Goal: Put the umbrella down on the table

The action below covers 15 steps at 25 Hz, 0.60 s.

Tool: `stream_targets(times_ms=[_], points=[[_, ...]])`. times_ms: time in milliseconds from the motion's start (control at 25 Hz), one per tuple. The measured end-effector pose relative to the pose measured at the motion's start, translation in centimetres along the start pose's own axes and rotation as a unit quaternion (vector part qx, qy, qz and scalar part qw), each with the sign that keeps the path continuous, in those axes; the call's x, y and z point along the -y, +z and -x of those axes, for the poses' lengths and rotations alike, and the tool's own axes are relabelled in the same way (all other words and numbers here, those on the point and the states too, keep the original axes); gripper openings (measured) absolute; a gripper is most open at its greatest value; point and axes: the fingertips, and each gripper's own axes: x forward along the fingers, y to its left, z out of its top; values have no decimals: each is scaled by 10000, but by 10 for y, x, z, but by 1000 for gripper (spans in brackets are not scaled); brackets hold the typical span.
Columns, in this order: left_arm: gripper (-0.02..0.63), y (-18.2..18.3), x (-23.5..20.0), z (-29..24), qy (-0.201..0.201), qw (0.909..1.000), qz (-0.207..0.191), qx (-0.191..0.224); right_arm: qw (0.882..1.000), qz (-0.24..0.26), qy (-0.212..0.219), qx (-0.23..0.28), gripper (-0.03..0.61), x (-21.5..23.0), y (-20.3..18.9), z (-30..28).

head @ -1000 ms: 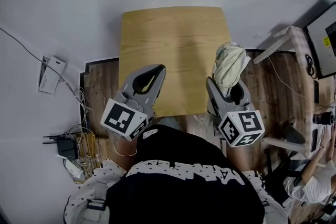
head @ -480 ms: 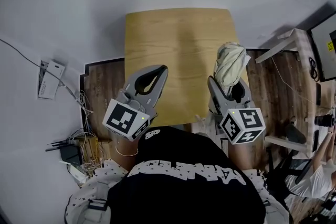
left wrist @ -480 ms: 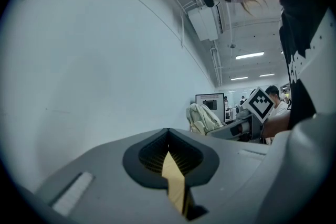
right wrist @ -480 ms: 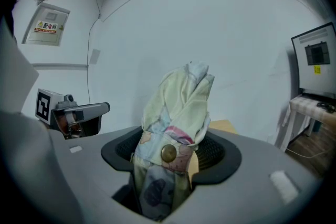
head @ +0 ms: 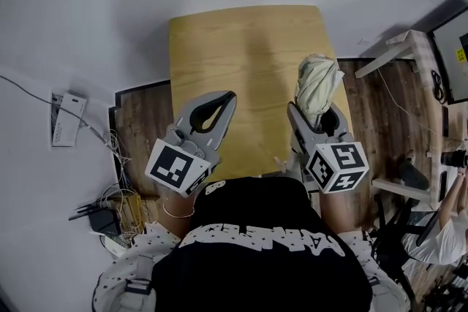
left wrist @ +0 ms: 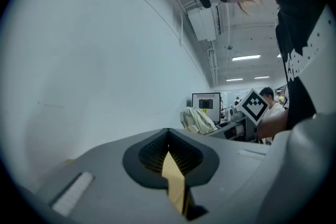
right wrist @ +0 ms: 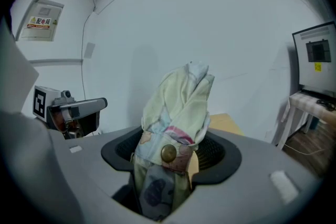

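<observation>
A folded pale cream umbrella (head: 316, 84), bound by a strap with a brass snap, stands upright in my right gripper (head: 316, 115), which is shut on its lower part. It hangs over the near right corner of the wooden table (head: 241, 47). In the right gripper view the umbrella (right wrist: 176, 107) fills the gap of that gripper (right wrist: 173, 152), and the table (right wrist: 227, 123) shows behind it. My left gripper (head: 229, 96) is shut with nothing in it, over the table's near left part. From the left gripper (left wrist: 168, 132) the umbrella (left wrist: 197, 119) shows off to the right.
The small table stands against a pale wall. A white box (head: 64, 120) with cables and a black router (head: 99, 212) lie at the left. At the right are a white side table (head: 406, 55), a monitor (head: 452, 55) and a seated person (head: 439, 245).
Both grippers have drifted a little up and forward over the table's near edge. The umbrella stays in the right gripper and the left stays shut.
</observation>
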Motion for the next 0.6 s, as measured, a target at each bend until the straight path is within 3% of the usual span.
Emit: stream_targets(times_ms=[600], points=[[-8,-14,-13,-20,155,9996,150,-190,9980,43,157,-611,304,19,-23,-43]])
